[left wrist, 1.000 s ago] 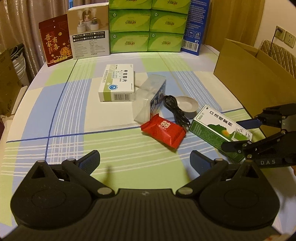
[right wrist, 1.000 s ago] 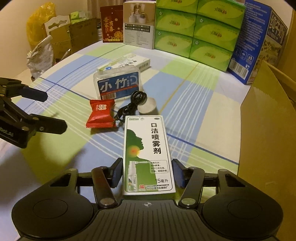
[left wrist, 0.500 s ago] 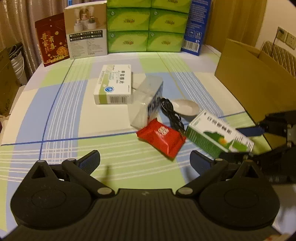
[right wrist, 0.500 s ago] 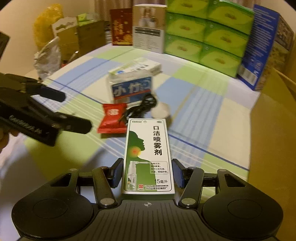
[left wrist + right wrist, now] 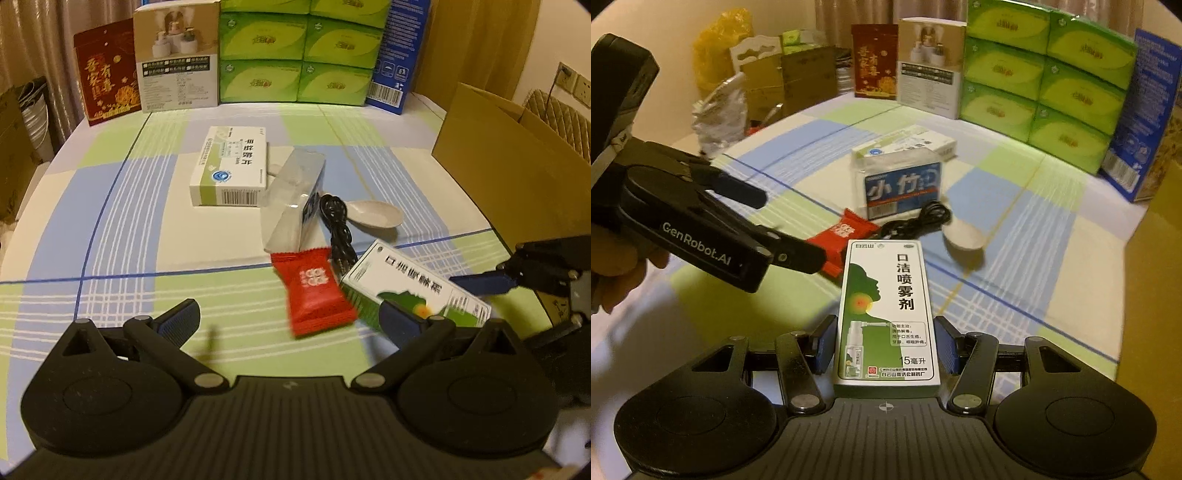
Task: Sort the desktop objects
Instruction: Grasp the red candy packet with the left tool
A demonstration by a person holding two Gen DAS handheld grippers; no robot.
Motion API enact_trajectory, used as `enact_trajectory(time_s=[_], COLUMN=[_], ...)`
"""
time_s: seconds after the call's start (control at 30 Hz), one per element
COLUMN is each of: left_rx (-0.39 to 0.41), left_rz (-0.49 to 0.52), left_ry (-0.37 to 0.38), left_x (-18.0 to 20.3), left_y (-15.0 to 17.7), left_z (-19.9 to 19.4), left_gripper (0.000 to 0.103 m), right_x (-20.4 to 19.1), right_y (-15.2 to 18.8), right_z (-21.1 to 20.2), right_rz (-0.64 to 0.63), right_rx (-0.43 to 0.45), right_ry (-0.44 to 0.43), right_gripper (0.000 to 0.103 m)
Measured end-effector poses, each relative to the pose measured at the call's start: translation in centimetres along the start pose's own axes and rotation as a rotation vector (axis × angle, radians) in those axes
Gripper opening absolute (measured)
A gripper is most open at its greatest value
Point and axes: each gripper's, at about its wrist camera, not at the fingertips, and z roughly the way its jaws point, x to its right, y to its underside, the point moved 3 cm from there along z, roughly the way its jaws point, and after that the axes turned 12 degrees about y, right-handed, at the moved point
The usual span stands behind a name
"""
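A green and white spray box (image 5: 886,314) is clamped by its near end between the pads of my right gripper (image 5: 886,345), its far end toward the black cable (image 5: 916,221). In the left wrist view the same box (image 5: 413,284) shows at the right, with the right gripper's blue finger (image 5: 484,282) beside it. My left gripper (image 5: 288,315) stands open low over the cloth, and a red snack packet (image 5: 314,291) lies just ahead between its fingers, untouched. From the right wrist view the left gripper (image 5: 790,227) reaches in from the left over the red packet (image 5: 846,232).
A white and green medicine box (image 5: 232,170), a clear plastic box with a blue label (image 5: 295,199) and a white spoon (image 5: 373,214) lie mid-table. An open cardboard box (image 5: 498,158) stands at the right. Green tissue packs (image 5: 295,55), a blue carton and other boxes line the back edge.
My left gripper has moved forward, so the red packet now lies between its open fingers. The right gripper has shifted slightly and rolled a little, still holding the spray box.
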Motion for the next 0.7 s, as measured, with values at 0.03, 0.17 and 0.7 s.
enact_trajectory(time_s=[0.03, 0.17, 0.7], left_rx=[-0.001, -0.009, -0.010], left_rz=[-0.003, -0.020, 0.051], left_ry=[0.001, 0.013, -0.013], left_x=[-0.1, -0.6, 0.9], left_y=[0.0, 0.1, -0.7], left_z=[0.1, 0.9, 4.2], left_gripper=[0.101, 0.093, 0.037], right_x=[0.3, 1.7, 2.3], right_y=[0.0, 0.1, 0.5], right_z=[0.1, 0.4, 0.6], right_rz=[0.012, 0.060, 0.078], right_rx=[-0.007, -0.033, -0.047], right_ry=[0.016, 0.073, 0.078], right_gripper=[0.052, 0.052, 0.052])
